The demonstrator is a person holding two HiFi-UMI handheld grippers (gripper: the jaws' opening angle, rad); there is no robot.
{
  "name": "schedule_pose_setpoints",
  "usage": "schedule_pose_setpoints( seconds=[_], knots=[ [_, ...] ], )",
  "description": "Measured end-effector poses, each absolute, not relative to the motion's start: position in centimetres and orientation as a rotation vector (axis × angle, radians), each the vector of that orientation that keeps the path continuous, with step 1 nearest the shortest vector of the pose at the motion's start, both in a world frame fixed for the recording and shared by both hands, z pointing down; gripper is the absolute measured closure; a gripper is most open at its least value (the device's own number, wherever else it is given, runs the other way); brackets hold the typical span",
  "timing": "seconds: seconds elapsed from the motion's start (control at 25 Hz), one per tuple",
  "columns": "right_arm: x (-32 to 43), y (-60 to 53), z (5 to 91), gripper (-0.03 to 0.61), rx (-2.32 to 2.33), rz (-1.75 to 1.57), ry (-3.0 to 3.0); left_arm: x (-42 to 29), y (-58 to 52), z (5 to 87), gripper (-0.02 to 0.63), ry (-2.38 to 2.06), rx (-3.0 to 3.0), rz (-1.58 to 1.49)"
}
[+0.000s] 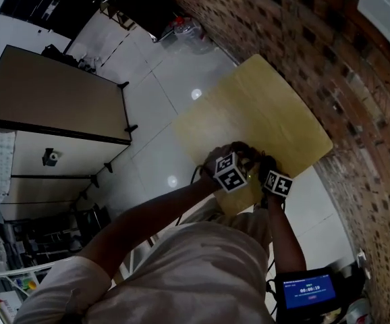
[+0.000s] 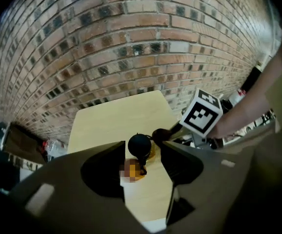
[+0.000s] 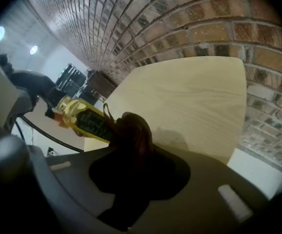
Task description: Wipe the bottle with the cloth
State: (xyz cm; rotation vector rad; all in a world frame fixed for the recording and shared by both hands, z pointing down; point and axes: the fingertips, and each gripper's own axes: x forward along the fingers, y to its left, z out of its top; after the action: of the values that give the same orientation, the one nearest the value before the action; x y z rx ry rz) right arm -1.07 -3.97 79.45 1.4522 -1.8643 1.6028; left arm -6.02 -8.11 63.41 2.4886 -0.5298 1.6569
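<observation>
A yellow bottle (image 2: 140, 173) with a dark label and a black end (image 2: 140, 144) lies between the jaws of my left gripper (image 2: 143, 151). Bare table shows between the bottle and the right-hand jaw, so the pads do not press on it. In the right gripper view the bottle (image 3: 85, 118) slants to the left, and I cannot tell whether it rests on the table. My right gripper (image 3: 131, 156) is shut on a bunched dark brown cloth (image 3: 133, 133), which touches the bottle's near end. In the head view both grippers (image 1: 235, 155) (image 1: 266, 166) are close together over the table's near edge.
The light wooden table (image 1: 262, 106) stands against a brick wall (image 1: 303, 39). White tiled floor (image 1: 148, 106) and a beige folding table (image 1: 46, 93) lie to the left. A device with a blue screen (image 1: 308, 292) is at the lower right.
</observation>
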Motion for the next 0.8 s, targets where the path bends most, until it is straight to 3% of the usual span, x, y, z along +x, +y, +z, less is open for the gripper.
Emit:
schedule_pose_setpoints(
  seconds=[0.12,0.4,0.52,0.6,0.8],
  knots=[
    [1.3,-0.7,79.8,0.501,1.478,1.665,-1.829,-6.7,-7.7,63.1,0.324,-0.328,2.674,1.795],
    [2.7,2.0,78.2,0.502,1.482,1.664,-1.879,-6.5,-6.7,63.8,0.327,0.327,2.889,2.039],
    [1.5,1.3,76.4,0.500,1.447,1.610,-1.976,-5.5,-6.9,64.0,0.362,0.405,2.911,2.042],
    [0.4,0.6,75.1,0.500,1.418,1.571,-2.050,-4.9,-6.7,64.2,0.437,0.446,2.920,2.028],
    [-1.7,-1.7,71.9,0.500,1.405,1.504,-2.228,-4.7,-7.9,64.5,0.443,0.279,2.842,2.117]
  ],
)
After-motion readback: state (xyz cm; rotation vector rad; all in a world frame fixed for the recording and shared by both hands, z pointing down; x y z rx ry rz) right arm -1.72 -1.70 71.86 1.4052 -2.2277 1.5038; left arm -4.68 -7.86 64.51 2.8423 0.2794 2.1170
